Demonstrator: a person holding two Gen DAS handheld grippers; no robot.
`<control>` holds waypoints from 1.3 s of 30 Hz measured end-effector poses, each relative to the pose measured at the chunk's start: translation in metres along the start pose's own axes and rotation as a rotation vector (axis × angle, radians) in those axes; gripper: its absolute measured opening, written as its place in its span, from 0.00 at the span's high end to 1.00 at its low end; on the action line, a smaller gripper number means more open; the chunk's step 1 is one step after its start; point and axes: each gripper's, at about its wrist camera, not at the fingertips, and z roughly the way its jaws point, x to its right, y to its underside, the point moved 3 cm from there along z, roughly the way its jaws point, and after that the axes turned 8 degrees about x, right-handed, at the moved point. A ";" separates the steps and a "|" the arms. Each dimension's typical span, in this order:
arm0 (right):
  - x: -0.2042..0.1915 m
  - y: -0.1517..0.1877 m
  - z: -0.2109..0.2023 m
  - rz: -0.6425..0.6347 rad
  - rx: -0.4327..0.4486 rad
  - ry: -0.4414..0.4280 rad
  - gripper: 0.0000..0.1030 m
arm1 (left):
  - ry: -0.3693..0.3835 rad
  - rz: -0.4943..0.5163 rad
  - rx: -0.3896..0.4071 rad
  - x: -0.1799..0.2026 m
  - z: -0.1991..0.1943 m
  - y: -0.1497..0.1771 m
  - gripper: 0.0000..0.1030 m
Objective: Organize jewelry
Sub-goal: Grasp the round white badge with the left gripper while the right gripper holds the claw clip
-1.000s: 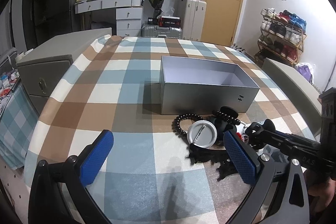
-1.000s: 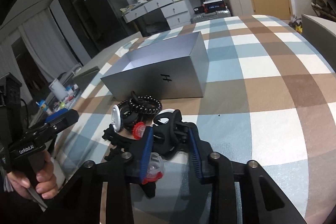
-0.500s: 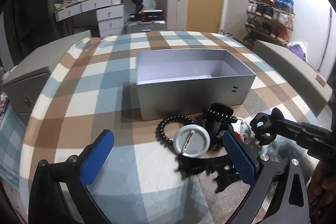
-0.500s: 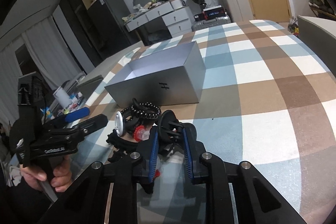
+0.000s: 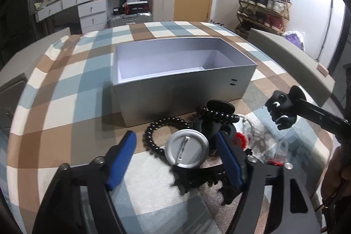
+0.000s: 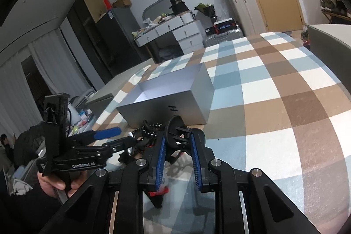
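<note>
A pile of jewelry lies on the checked tablecloth in front of an open grey box (image 5: pixel 175 91). In it are a silver round badge (image 5: pixel 186 151), a black bead bracelet (image 5: pixel 153 131) and black hair clips (image 5: pixel 197 177). My left gripper (image 5: pixel 174 139) hangs just over the pile with its jaws closing. The badge sits between its blue pads (image 5: pixel 120 159), which do not press on it. My right gripper (image 6: pixel 177 142) is shut on a black claw clip (image 6: pixel 175 133). In the left wrist view that claw clip (image 5: pixel 282 110) hangs above the table, right of the pile.
The grey box (image 6: pixel 166 111) stands just behind the pile. Clear plastic bags with red pieces (image 5: pixel 269 146) lie at the pile's right. A hand (image 6: pixel 54 183) holds the left gripper's handle. A grey bench (image 5: pixel 296 58) flanks the table on the right.
The left gripper's jaws have narrowed around the badge and it has come closer to the pile. The right gripper has risen slightly with the claw clip.
</note>
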 end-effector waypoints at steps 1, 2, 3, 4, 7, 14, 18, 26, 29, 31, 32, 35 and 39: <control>0.000 0.000 -0.001 -0.001 0.002 -0.001 0.79 | 0.010 0.001 0.000 0.001 0.000 0.000 0.39; 0.000 0.000 0.000 -0.002 0.004 -0.001 0.79 | 0.018 0.006 0.000 0.002 -0.001 0.000 0.42; -0.001 -0.001 0.001 -0.003 0.004 -0.003 0.79 | 0.023 0.009 0.000 0.002 -0.001 0.000 0.44; -0.001 -0.002 0.000 -0.005 0.008 -0.002 0.79 | 0.035 0.011 0.000 0.003 -0.002 0.001 0.49; -0.003 -0.005 0.000 -0.010 0.017 -0.002 0.79 | 0.059 0.029 -0.003 0.007 -0.003 0.002 0.63; -0.009 -0.010 -0.004 -0.017 0.035 -0.014 0.79 | 0.091 0.034 -0.031 0.009 0.000 0.008 0.96; -0.014 -0.012 -0.007 -0.027 0.038 -0.014 0.79 | 0.091 0.024 -0.019 0.005 -0.004 0.007 0.96; -0.017 -0.014 -0.006 -0.018 0.042 -0.023 0.79 | 0.069 0.014 -0.039 0.007 -0.010 0.014 0.44; -0.018 -0.012 -0.007 -0.014 0.043 -0.027 0.79 | 0.052 0.047 -0.069 0.012 -0.003 0.013 0.44; -0.018 -0.012 -0.008 -0.014 0.044 -0.025 0.79 | 0.046 0.068 -0.082 0.016 0.000 0.012 0.44; -0.018 -0.012 -0.008 -0.013 0.045 -0.025 0.79 | 0.032 0.078 -0.097 0.017 0.004 0.011 0.44; -0.016 -0.012 -0.011 -0.005 0.052 -0.025 0.79 | 0.028 0.076 -0.130 0.018 0.007 0.008 0.44; -0.014 -0.011 -0.013 0.005 0.058 -0.031 0.79 | -0.026 0.069 -0.218 0.018 0.014 0.002 0.43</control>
